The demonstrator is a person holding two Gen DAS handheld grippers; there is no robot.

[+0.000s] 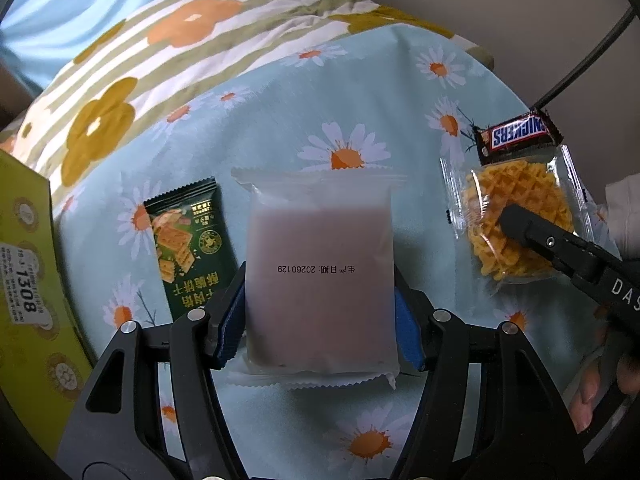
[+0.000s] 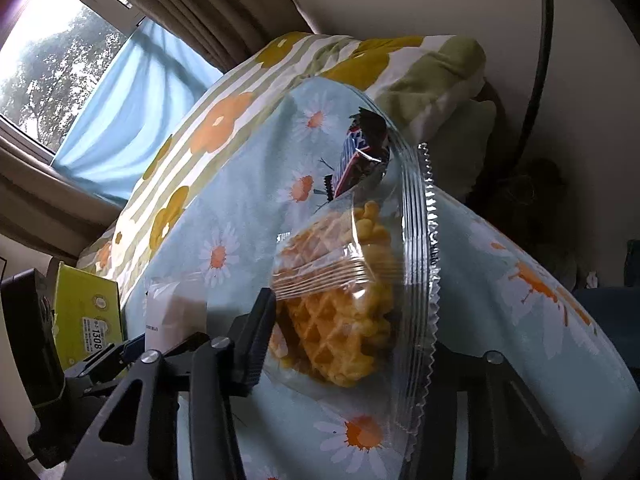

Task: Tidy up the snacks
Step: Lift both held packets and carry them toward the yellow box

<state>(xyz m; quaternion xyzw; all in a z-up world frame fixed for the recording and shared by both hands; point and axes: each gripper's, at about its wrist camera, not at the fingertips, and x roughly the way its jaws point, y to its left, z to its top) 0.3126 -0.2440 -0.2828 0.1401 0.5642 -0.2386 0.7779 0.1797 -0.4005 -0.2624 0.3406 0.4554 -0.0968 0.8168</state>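
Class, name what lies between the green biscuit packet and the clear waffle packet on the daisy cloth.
The frosted white packet, gripped by the left gripper, lies between the green biscuit packet and waffle packet; left wrist view.

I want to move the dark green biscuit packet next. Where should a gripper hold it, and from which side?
Grip the dark green biscuit packet across its narrow width, at mid-length, coming from above. It lies flat on the daisy-print cloth, and the cloth beside its left long edge is bare. The frosted white pouch lies close on its right, so that side is tight.

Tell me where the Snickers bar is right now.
In the left wrist view the Snickers bar lies at the far right of the daisy cloth, its near edge overlapping the far edge of the clear waffle packet.
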